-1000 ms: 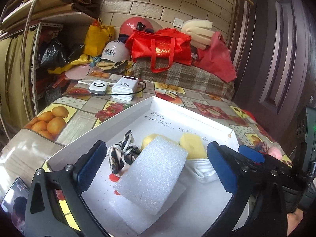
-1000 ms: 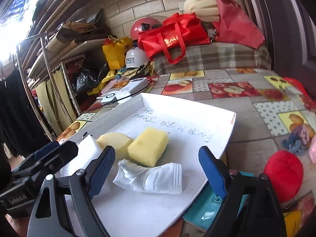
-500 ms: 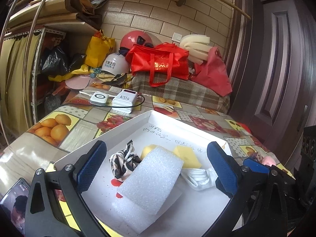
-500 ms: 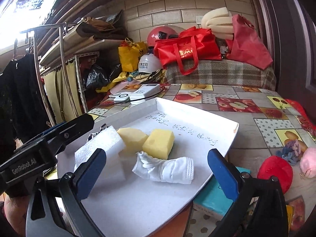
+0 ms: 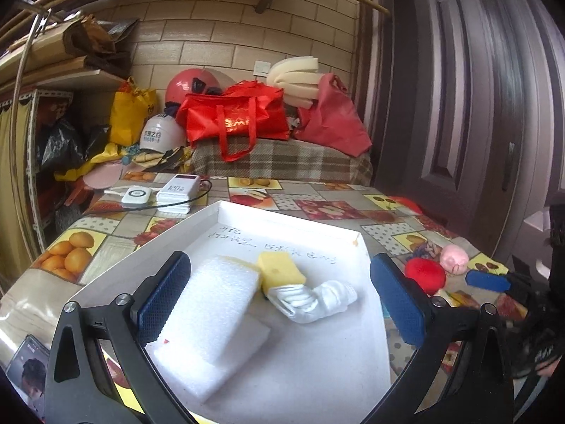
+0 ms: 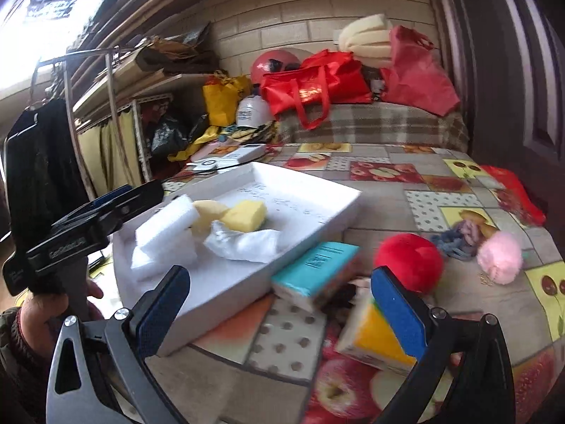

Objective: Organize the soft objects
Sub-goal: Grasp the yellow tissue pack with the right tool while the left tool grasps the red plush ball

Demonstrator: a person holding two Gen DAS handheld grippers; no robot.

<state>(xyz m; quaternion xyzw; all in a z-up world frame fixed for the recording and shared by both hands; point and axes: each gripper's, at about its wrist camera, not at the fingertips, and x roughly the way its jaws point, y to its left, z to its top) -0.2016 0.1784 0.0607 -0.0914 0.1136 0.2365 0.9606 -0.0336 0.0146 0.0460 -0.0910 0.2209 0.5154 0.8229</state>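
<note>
A white tray (image 5: pixel 289 219) holds a white foam block (image 5: pixel 212 307), a yellow sponge (image 5: pixel 280 268) and a rolled white sock (image 5: pixel 314 298). My left gripper (image 5: pixel 280 298) hovers above them, open, touching nothing. My right gripper (image 6: pixel 279 309) is open over the tablecloth just right of the tray (image 6: pixel 317 190). Near it lie a teal tissue pack (image 6: pixel 314 270), a yellow-orange pack (image 6: pixel 374 339) partly behind its right finger, a red plush ball (image 6: pixel 408 261), a pink pom-pom (image 6: pixel 499 256) and hair ties (image 6: pixel 459 236). A hand holds the left gripper (image 6: pixel 99 219) at the tray's left side.
A power bank (image 5: pixel 178 190) and a white round device (image 5: pixel 136 196) with a cable lie beyond the tray. Red bags (image 5: pixel 236 120), helmets and foam are piled at the back wall. A dark door (image 5: pixel 459 106) stands on the right, shelving on the left.
The right gripper's jaws widened, and it swung right, off the tray to the packs and red ball. The left gripper shifted right too; the striped cloth is no longer in sight.
</note>
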